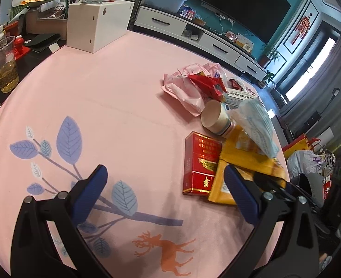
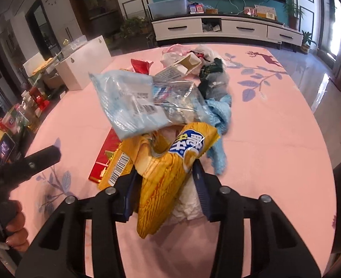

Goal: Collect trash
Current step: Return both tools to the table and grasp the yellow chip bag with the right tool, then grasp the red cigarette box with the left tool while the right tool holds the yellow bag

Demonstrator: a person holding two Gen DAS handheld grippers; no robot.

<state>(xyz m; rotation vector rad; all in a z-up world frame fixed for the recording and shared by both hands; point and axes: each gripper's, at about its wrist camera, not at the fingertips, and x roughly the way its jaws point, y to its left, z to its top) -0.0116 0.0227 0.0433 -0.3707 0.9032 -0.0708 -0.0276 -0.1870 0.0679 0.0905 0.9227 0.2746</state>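
1. Left gripper (image 1: 165, 180): fingers spread wide, nothing between them, hovering above the pink tablecloth (image 1: 115, 88).
2. Red cigarette box (image 1: 201, 163): flat on the cloth, touching the trash heap.
3. Right gripper (image 2: 164, 170): fingers narrowed onto a yellow snack bag (image 2: 168, 176).
4. Blue plastic packet (image 2: 128, 104): resting against the bag's top.

A teal wall (image 2: 216, 4) carries a dark television (image 1: 235, 2) above a white TV cabinet (image 2: 226, 29); daylight enters a curtained window (image 1: 309, 74) at right, glossing the floor (image 2: 320, 78).
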